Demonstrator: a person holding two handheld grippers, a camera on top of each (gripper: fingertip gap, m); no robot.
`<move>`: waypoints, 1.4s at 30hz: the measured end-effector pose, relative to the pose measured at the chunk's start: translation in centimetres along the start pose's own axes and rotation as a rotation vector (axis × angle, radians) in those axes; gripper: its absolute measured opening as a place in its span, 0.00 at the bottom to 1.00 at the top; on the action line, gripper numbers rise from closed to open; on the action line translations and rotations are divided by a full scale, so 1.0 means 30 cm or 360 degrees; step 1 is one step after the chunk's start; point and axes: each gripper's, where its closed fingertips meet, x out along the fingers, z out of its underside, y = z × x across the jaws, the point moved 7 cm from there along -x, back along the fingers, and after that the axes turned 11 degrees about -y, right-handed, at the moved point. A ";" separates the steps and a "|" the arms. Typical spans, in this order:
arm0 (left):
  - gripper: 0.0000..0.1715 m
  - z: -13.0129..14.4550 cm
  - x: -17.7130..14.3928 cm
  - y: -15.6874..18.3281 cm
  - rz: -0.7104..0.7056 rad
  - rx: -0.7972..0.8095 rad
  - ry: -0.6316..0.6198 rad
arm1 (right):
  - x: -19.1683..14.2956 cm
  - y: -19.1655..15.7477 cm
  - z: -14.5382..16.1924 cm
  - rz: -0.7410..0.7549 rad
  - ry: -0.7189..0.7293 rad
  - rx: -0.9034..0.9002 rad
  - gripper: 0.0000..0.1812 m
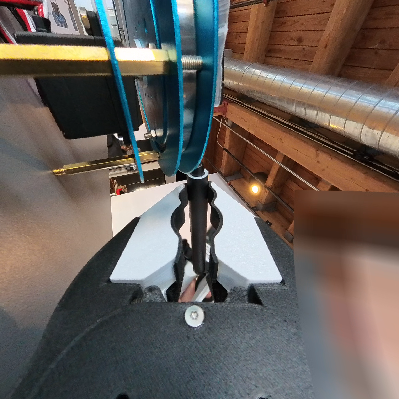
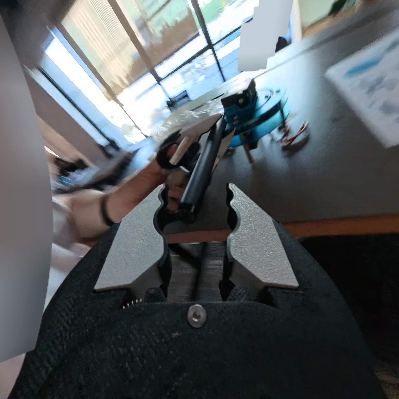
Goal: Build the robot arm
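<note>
My left gripper [image 1: 197, 187] is shut on a black cylindrical tool [image 1: 197, 224] that points forward; its tip touches the rim of a blue round-plated assembly [image 1: 187, 108] with brass standoffs [image 1: 64, 58] and a black block. In the right wrist view, the left gripper [image 2: 218, 127] holds the same black tool [image 2: 203, 166] against the blue assembly [image 2: 257, 116], which rests on the dark table [image 2: 302, 183]. My right gripper [image 2: 196, 190] is open and empty, just behind the rear end of the tool. A bare hand [image 2: 133, 194] holds the left gripper.
The table has a wooden front edge [image 2: 323, 226]. A white printed sheet [image 2: 371, 95] lies at the right, red wires [image 2: 293, 133] beside the assembly. Large windows [image 2: 129, 64] stand behind. In the left wrist view a silver duct [image 1: 313, 103] and wooden beams [image 1: 280, 140] are overhead. My right fingertips sit around 9 centimetres from my left ones.
</note>
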 end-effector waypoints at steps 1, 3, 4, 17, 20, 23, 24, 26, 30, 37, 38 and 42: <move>0.09 0.000 0.000 0.000 0.0000 -0.0001 0.0000 | -0.004 0.015 0.004 -0.0148 -0.0008 0.0209 0.29; 0.09 0.000 0.000 -0.001 -0.0003 -0.0001 0.0000 | 0.000 0.044 0.023 -0.0362 -0.0070 0.0537 0.27; 0.09 0.000 0.000 -0.003 -0.0014 0.0000 -0.0001 | 0.005 0.047 0.031 -0.0470 -0.0089 0.0638 0.24; 0.09 -0.009 -0.005 -0.006 -0.0027 -0.0003 0.0026 | 0.024 0.017 0.028 -0.0343 -0.0213 0.0531 0.10; 0.09 -0.011 -0.006 -0.005 -0.0024 -0.0006 0.0035 | 0.024 0.006 0.018 -0.0125 -0.0255 0.0321 0.10; 0.09 -0.014 -0.006 -0.003 -0.0016 -0.0006 0.0045 | 0.020 -0.004 0.004 0.0039 -0.0258 0.0150 0.10; 0.09 -0.014 -0.007 -0.003 -0.0015 -0.0007 0.0047 | 0.019 -0.005 0.001 0.0091 -0.0256 0.0099 0.10; 0.09 -0.014 -0.007 -0.002 -0.0013 -0.0005 0.0048 | 0.017 -0.010 -0.004 0.0170 -0.0249 0.0016 0.09; 0.09 -0.014 -0.007 -0.001 -0.0008 -0.0005 0.0049 | 0.017 -0.025 -0.006 0.0338 -0.0233 -0.0176 0.09; 0.09 -0.014 -0.008 0.002 0.0004 -0.0009 0.0048 | 0.027 -0.054 0.004 0.0583 -0.0191 -0.0518 0.09; 0.09 -0.014 -0.008 0.003 0.0006 -0.0010 0.0048 | 0.029 -0.059 0.005 0.0620 -0.0189 -0.0576 0.09; 0.09 -0.014 -0.008 0.005 0.0013 -0.0011 0.0047 | 0.035 -0.068 0.013 0.0724 -0.0155 -0.0754 0.10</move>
